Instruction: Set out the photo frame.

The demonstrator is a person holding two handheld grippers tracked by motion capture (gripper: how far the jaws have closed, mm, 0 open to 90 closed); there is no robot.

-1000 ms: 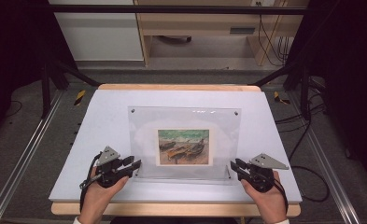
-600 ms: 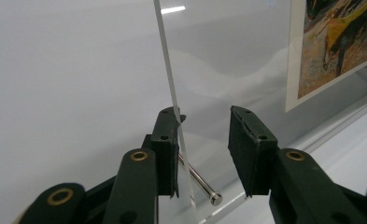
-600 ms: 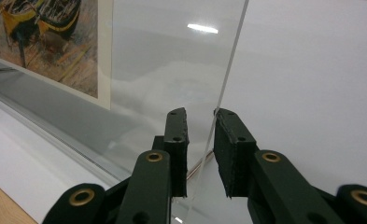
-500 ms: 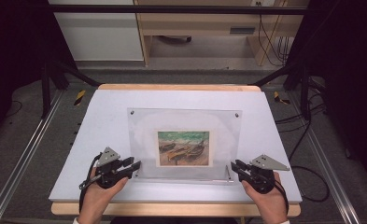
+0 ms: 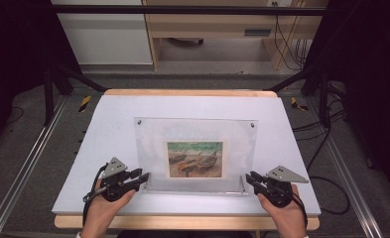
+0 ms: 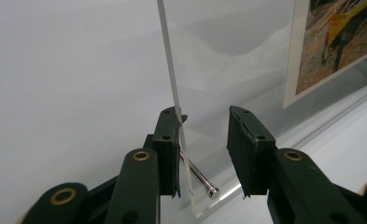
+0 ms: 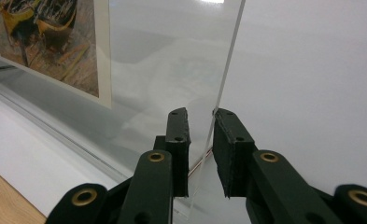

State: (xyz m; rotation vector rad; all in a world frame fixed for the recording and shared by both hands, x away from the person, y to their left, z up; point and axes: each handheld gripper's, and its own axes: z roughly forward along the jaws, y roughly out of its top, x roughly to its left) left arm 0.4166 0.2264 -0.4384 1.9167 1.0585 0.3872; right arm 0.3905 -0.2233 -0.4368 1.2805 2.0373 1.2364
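A clear acrylic picture frame [image 5: 197, 131] stands leaning back on the white table [image 5: 108, 134]. It holds a print of beached boats [image 5: 195, 158]. My left gripper [image 5: 144, 177] is at the frame's lower left corner. In the left gripper view its jaws [image 6: 204, 116] straddle the sheet's edge [image 6: 169, 60]. One pad touches the sheet and the other stands well off. A metal peg [image 6: 200, 177] sticks out between the jaws. My right gripper [image 5: 250, 178] is at the lower right corner. Its jaws [image 7: 201, 114] sit closely around the sheet's edge [image 7: 230, 56], with a thin gap still showing.
The table's wooden front edge [image 5: 182, 222] runs just behind both hands. Metal rails [image 5: 29, 158] flank the table on the floor. A wooden desk [image 5: 217, 29] and cables [image 5: 287, 44] stand beyond the far edge.
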